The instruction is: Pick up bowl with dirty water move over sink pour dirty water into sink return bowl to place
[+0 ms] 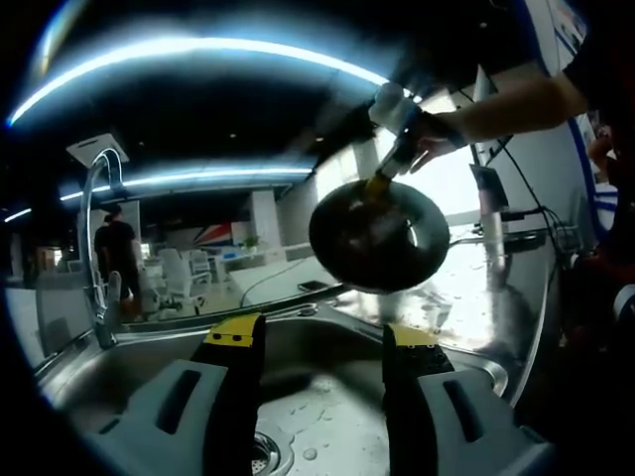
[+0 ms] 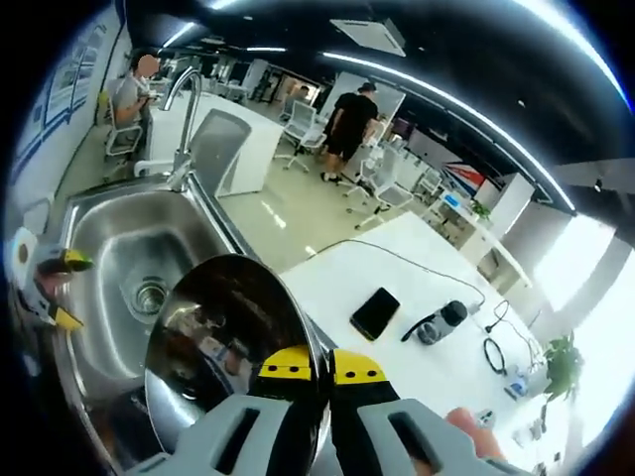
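Two grippers here: my right gripper is pinching the rim of the shiny round steel bowl, tilted above the stainless steel sink with open basin below. My left gripper hangs spread apart over the drain, touching nothing.

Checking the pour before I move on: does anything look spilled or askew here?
The bowl is tipped steeply over the sink, gripped at its rim by the right gripper, as pouring needs. Water drops lie on the sink floor near the drain. Nothing else stands out.
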Motion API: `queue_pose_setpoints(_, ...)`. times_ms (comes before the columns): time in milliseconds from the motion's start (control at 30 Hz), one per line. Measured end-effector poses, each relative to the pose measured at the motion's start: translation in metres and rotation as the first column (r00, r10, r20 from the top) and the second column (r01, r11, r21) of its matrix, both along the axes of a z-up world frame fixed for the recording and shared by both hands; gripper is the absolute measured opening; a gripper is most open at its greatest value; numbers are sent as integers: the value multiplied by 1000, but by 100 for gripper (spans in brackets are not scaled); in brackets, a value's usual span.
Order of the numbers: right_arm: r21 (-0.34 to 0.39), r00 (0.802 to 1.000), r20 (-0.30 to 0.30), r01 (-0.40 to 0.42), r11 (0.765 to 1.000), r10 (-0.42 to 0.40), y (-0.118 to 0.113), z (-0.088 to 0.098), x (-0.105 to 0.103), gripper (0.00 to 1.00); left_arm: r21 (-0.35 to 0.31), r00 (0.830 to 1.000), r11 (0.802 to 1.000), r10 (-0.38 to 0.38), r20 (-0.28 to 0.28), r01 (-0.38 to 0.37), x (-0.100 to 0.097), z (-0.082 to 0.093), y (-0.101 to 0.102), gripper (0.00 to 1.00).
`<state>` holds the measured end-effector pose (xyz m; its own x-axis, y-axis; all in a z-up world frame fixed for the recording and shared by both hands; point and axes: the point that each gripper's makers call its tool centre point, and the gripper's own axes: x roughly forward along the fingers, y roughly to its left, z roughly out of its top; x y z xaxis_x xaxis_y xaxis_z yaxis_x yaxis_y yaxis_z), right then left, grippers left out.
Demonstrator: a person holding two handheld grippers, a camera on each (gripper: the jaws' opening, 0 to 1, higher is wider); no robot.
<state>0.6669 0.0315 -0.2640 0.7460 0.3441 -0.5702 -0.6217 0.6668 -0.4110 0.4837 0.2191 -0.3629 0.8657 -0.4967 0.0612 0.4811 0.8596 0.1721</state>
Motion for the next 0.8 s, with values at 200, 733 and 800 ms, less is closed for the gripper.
queue_pose_setpoints(200, 26, 999, -34, 27, 999, -26, -8, -2, -2, 0, 3, 1000, 1000, 1, 0, -1, 0, 0, 0, 46)
queue_pose_setpoints(733, 59, 991, -104, 93, 994, -86, -34, -10, -3, 0, 16, 1000, 1000, 5, -5, -5, 1, -2, 0, 46)
queue_pose_setpoints(800, 67, 989, -114, 100, 993, -92, -37, -11, -5, 0, 19, 1000, 1000, 6, -5, -6, 1, -2, 0, 46)
